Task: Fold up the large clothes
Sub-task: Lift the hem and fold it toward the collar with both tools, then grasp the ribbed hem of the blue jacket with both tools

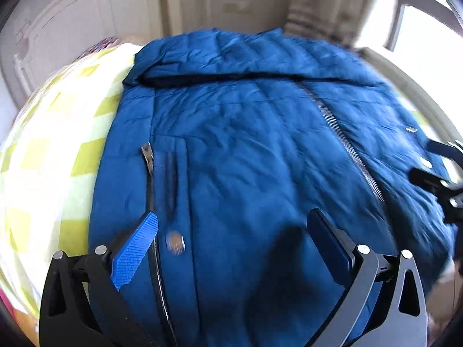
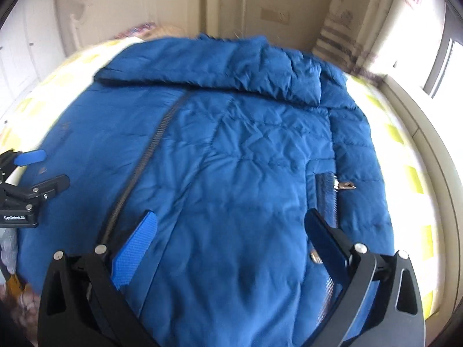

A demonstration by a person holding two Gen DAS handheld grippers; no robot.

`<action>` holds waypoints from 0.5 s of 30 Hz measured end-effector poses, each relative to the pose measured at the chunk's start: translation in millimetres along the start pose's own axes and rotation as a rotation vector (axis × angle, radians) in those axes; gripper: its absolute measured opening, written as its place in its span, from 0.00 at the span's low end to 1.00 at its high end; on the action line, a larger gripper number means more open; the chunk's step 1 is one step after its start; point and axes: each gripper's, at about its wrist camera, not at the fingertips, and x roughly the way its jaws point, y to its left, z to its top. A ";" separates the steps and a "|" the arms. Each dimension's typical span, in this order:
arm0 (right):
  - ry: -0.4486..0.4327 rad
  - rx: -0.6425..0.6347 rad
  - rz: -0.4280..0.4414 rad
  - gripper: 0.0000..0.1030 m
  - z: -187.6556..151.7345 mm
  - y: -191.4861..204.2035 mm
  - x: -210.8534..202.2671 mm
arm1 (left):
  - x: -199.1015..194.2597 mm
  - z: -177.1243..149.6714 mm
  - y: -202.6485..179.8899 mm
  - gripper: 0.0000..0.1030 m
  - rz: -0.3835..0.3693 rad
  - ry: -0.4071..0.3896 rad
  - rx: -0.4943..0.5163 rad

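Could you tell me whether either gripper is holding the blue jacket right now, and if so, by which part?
Nothing is held. The left gripper and right gripper both hover open above the blue jacket.

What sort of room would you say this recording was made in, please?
Most likely a bedroom: the blue jacket lies spread on a bed with a yellow checked sheet, a white headboard behind it and a window alongside.

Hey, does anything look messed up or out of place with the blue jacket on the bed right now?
Nothing looks damaged or spilled. The blue jacket lies flat on the checked bedspread, wrinkled, front zipper closed. Both the left gripper and right gripper hover open above it.
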 end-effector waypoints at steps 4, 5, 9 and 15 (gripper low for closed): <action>0.051 -0.032 0.003 0.98 -36.5 -1.4 11.7 | 1.1 -33.0 -1.1 0.96 0.065 -0.025 0.043; 0.017 -0.006 0.020 0.98 -42.4 -5.0 8.1 | 0.9 -36.3 4.1 0.96 0.040 -0.037 0.013; -0.017 -0.032 -0.021 0.98 -50.4 -3.7 -19.4 | -13.5 -33.4 2.9 0.96 0.068 0.008 0.014; -0.010 0.000 0.022 0.98 -88.4 -25.9 -22.1 | -25.1 -68.8 8.5 0.96 0.056 -0.020 0.030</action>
